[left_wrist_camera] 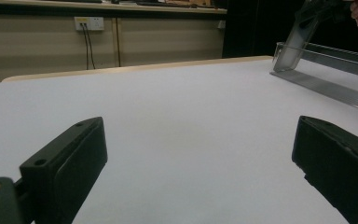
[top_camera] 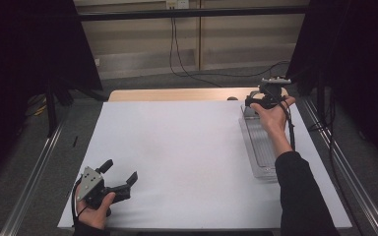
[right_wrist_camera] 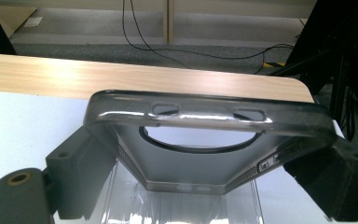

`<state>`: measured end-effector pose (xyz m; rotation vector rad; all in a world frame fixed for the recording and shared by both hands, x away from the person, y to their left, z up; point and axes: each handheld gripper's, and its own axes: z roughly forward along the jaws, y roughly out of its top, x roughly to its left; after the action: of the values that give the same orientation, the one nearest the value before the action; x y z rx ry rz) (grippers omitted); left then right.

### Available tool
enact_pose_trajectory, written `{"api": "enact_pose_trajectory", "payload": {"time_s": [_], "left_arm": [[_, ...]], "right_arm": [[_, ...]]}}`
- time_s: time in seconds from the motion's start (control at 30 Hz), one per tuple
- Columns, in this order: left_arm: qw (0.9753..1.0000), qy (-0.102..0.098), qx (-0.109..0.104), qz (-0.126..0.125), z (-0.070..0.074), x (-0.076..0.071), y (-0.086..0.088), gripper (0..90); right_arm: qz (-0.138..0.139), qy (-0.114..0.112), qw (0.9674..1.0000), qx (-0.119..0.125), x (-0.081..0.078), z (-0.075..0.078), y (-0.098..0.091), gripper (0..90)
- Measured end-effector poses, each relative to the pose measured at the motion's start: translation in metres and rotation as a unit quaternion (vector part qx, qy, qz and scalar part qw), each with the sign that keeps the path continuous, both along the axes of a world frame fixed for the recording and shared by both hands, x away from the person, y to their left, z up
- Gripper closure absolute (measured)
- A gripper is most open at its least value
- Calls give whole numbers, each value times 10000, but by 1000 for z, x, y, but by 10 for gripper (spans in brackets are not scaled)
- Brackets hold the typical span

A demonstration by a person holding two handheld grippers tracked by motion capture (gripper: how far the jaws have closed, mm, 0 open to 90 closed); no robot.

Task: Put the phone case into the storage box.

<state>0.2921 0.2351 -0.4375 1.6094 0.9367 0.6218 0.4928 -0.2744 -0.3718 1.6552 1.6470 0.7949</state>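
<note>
Right gripper [right_wrist_camera: 205, 154], its two black jaws closed on the long side edges of a smoky translucent phone case with a round camera cut-out [right_wrist_camera: 205, 135], holds the case tilted up on end at the far right of the table. In the high view the same gripper [top_camera: 268, 98] and the person's right hand [top_camera: 271, 115] sit over the far end of a clear, long, shallow plastic tray [top_camera: 256, 147], from which the case [left_wrist_camera: 296, 44] rises at a slant in the left gripper view. The case appears light and thin-walled, probably a flexible moulded plastic: its rim would likely bow under a hard squeeze, and its glossy surface may slip between smooth pads. The side rails, where the wall is thickest, look the soundest place to grip; the button slots and open back offer little purchase. The left gripper [top_camera: 120, 179], jaws spread wide and empty, rests at the near left of the white table surface [top_camera: 177, 147], well apart from the tray. Beyond lies a strip of bare pale wood tabletop [right_wrist_camera: 121, 77].
</note>
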Motion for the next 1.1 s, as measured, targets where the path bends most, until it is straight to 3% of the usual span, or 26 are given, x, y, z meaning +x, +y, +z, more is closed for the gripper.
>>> {"api": "enact_pose_trajectory", "payload": {"time_s": [1.1], "left_arm": [[10000,-15,19,1,0,0,0,34]], "right_arm": [[-23,-34,10000,-36,10,0,2,114]]}}
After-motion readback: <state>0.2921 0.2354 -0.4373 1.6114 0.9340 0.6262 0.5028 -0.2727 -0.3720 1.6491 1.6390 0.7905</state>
